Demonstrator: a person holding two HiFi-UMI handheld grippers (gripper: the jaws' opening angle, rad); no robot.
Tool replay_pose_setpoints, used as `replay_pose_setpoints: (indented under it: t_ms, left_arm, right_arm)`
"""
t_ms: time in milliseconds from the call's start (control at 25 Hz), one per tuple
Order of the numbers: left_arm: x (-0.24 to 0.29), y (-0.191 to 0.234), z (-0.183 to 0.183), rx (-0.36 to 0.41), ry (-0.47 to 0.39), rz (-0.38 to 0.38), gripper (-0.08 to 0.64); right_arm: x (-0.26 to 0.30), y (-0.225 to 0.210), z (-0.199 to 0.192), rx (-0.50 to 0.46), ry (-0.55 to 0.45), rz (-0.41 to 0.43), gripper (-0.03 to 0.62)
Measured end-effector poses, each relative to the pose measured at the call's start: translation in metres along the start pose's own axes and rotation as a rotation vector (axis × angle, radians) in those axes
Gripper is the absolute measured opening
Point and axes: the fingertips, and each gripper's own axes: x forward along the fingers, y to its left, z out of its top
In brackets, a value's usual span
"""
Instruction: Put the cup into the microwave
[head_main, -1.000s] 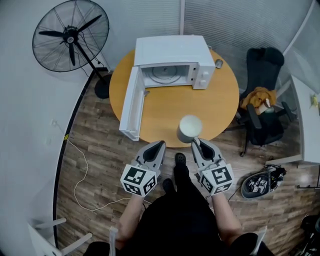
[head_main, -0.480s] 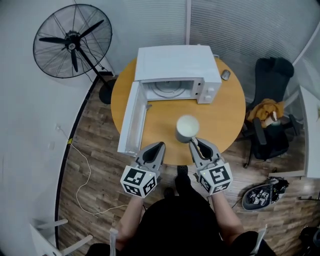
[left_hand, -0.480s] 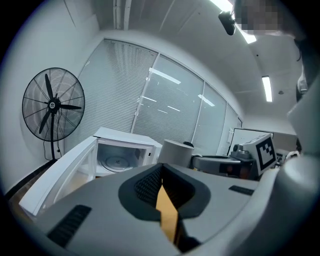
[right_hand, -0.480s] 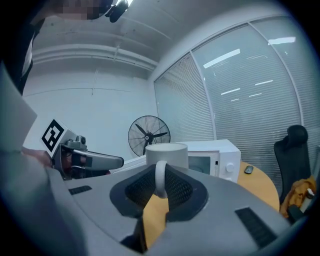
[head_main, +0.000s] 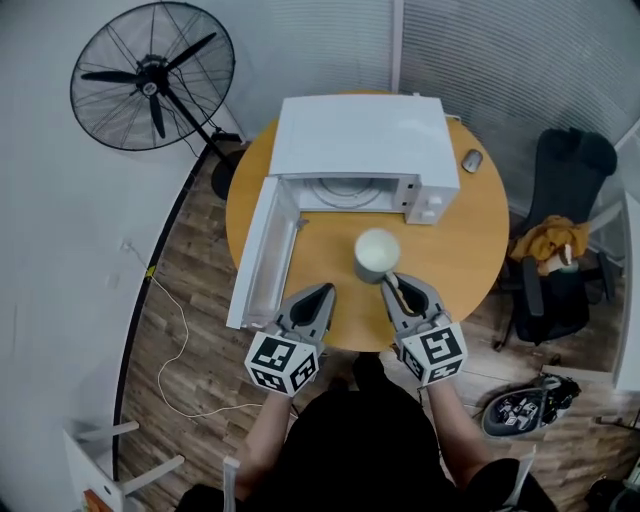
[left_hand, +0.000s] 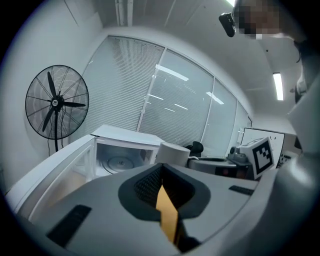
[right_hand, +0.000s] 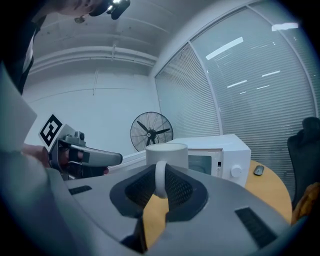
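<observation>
A white cup (head_main: 377, 252) hangs just above the round wooden table (head_main: 465, 250), in front of the white microwave (head_main: 360, 135). The microwave's door (head_main: 262, 255) stands swung open to the left, and the glass turntable shows inside. My right gripper (head_main: 392, 286) is shut on the cup's handle, which sits pinched between the pads (right_hand: 175, 187) in the right gripper view, where the cup (right_hand: 166, 150) blocks part of the microwave (right_hand: 220, 150). My left gripper (head_main: 326, 292) is shut on nothing, beside the cup (left_hand: 172, 152) and near the door's edge; its view looks into the microwave's cavity (left_hand: 120, 162).
A computer mouse (head_main: 472, 160) lies on the table right of the microwave. A standing fan (head_main: 150, 75) is at the back left, and a black chair (head_main: 565, 230) with orange cloth at the right. A white cable (head_main: 175, 330) runs over the wood floor.
Both grippers, with the cup in the right one, have moved forward over the table toward the open microwave. The cup hangs closer to the cavity than before.
</observation>
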Motion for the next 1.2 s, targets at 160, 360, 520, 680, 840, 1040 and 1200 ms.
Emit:
replay_pose_setpoints:
  t_ms: [160, 360, 520, 680, 840, 1040, 1200]
  left_arm:
    - [0.013, 0.003, -0.001, -0.008, 0.012, 0.023, -0.005]
    - [0.021, 0.007, -0.002, -0.013, 0.022, 0.040, -0.005]
    - [0.026, 0.014, 0.003, -0.014, 0.014, 0.046, -0.005]
    - [0.036, 0.024, 0.005, -0.026, 0.010, 0.041, -0.005]
    - [0.052, 0.038, 0.005, -0.025, 0.017, 0.025, -0.005]
    - [0.068, 0.055, 0.004, -0.023, 0.029, 0.007, -0.005]
    - [0.082, 0.066, 0.004, -0.025, 0.036, -0.014, -0.005]
  right_arm:
    - [0.013, -0.014, -0.005, -0.004, 0.013, 0.020, 0.053]
    - [0.025, -0.023, -0.013, 0.005, 0.027, 0.038, 0.052]
    - [0.041, -0.028, -0.023, 0.003, 0.047, 0.033, 0.052]
    - [0.058, -0.035, -0.032, 0.007, 0.062, 0.021, 0.052]
    - [0.077, -0.044, -0.033, 0.013, 0.048, 0.011, 0.052]
    - [0.104, -0.059, -0.042, -0.002, 0.065, -0.013, 0.052]
    - [0.128, -0.071, -0.049, -0.025, 0.073, -0.032, 0.052]
